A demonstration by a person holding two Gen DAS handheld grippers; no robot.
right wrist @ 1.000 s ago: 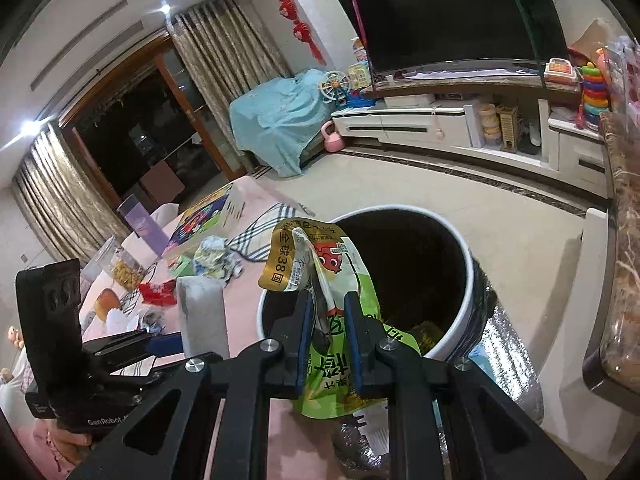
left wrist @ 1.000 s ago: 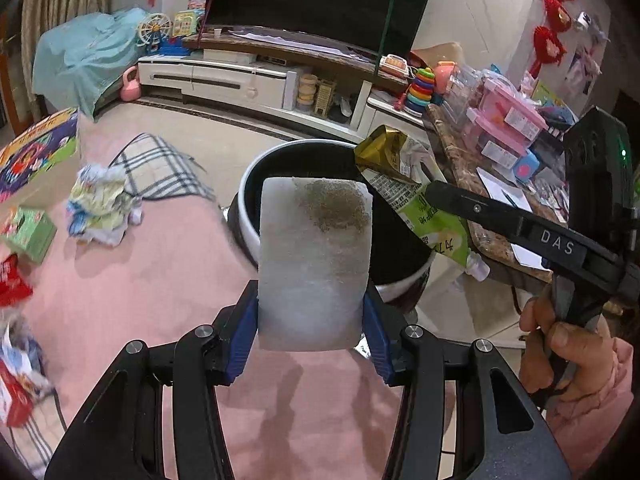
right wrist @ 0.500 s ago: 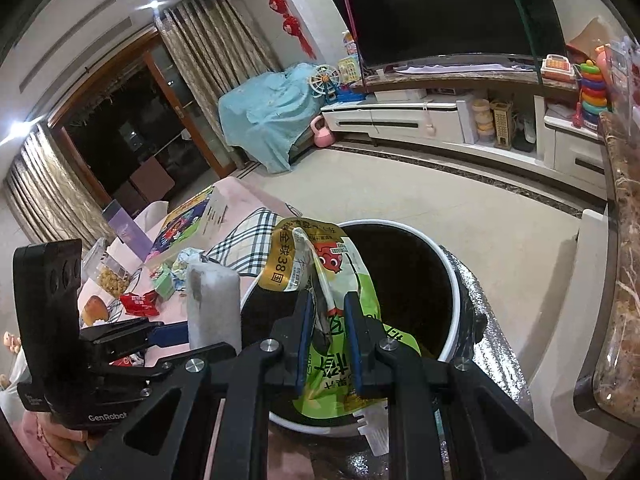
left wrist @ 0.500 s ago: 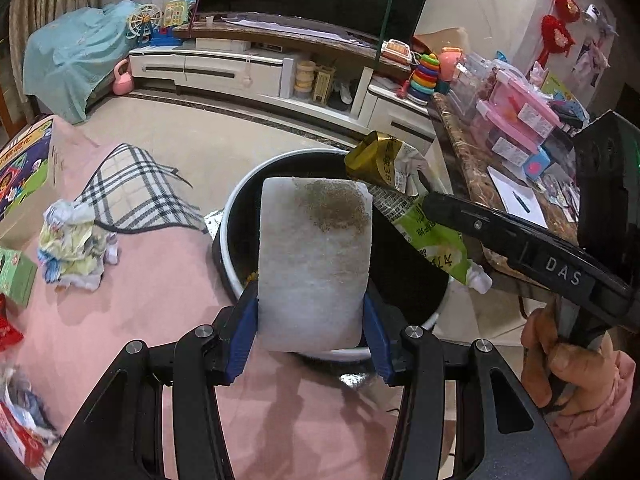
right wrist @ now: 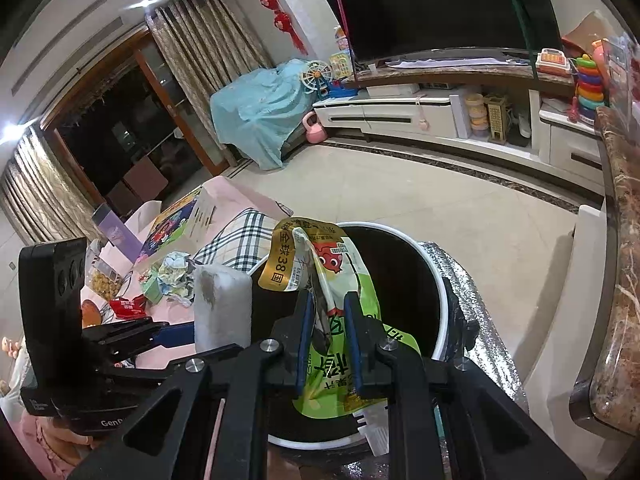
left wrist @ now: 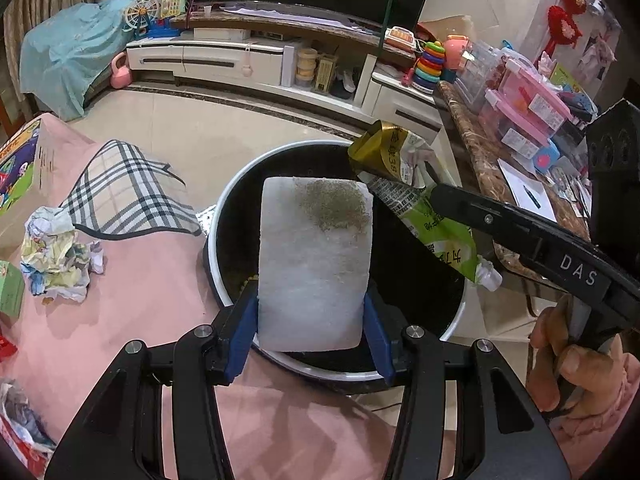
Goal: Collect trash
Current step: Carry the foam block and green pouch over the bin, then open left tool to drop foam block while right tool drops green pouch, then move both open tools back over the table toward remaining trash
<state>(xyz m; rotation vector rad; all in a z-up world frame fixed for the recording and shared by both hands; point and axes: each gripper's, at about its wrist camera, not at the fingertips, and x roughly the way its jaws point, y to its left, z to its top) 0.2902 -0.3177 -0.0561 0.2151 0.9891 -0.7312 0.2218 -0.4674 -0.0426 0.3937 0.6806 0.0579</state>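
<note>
In the left wrist view, the left gripper (left wrist: 311, 312) is clamping a white rectangular sponge pad (left wrist: 314, 260) over the round white-rimmed black bin (left wrist: 224, 220). In the right wrist view, the right gripper (right wrist: 329, 336) is pinching a crumpled green-and-gold plastic snack wrapper (right wrist: 320, 264) above that bin's opening.

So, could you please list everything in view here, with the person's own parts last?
Sponge: one, white with a brown stain, clamped in the left gripper over the bin.
Wrapper: one, green and gold, clamped in the right gripper over the bin.
Bin: one, white rim, dark inside, on the floor beside the pink cover.
Crumpled paper: one wad, pale multicolour, on the pink cover.
Plaid cloth: one, beige check, on the cover.
Pink cover: one, under the litter.
TV: one, black, above the cabinet.
Ring toy: one, rainbow, on the cabinet.
Left gripper: black, blue pads.
Right gripper: black, blue pads.
Hand: one, on the right gripper's handle.
</note>
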